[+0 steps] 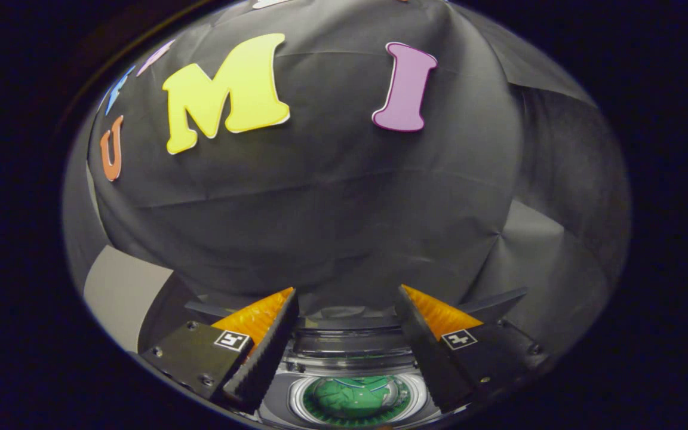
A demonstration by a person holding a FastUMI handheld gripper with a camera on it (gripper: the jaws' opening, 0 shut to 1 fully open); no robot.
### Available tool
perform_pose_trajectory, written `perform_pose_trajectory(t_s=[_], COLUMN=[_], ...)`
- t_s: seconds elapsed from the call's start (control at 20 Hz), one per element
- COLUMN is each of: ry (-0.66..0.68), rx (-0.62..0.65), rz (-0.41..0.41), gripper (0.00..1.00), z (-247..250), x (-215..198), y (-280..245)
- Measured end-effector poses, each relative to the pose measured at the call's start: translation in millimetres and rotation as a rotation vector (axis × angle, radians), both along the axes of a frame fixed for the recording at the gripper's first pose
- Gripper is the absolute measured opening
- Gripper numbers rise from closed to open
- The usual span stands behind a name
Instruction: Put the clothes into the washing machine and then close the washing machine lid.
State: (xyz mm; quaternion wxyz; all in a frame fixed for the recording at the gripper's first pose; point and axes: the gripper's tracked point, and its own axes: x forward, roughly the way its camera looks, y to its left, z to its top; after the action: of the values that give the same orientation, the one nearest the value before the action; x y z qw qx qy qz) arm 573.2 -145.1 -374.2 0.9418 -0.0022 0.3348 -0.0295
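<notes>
Two fingers point(263, 352) of the claw point(347, 301) are seen spread well apart, with nothing held between them; the gap between the tips is wide and only the black cloth wall point(344, 227) of the booth is seen through its upper part; the claw is thus open and empty. Below and between the fingers the washing machine point(353, 397) is seen from above, a small top-loading one with a pale body; its round opening lies between the lower parts of the two fingers, ringed by a light rim. Inside the drum a green mass point(356, 394) is seen, which appears to be the clothes already lying in the tub, though whether it is cloth or part of the drum cannot be told for certain. Just beyond the opening the lid point(350, 346), clear and dark-tinted, is seen raised and standing behind the drum, so the machine is not yet closed. The lid is seen between the two fingers and is touched by neither; the fingers are held above the machine, apart from it. To the left of the left finger a pale grey panel point(123, 292) is seen against the cloth wall; behind everything the cloth is stretched in folds and creases across the booth.
</notes>
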Motion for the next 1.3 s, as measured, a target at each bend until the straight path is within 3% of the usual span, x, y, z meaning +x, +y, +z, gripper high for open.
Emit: perform_pose_trajectory(t_s=[0.9,1.3], ry=[-0.002,0.122], rx=[-0.027,0.027], rz=[-0.033,-0.116], gripper=[1.00,1.00], z=[-7.2,-47.1], x=[-116.3,-184.3], y=[0.8,4.9])
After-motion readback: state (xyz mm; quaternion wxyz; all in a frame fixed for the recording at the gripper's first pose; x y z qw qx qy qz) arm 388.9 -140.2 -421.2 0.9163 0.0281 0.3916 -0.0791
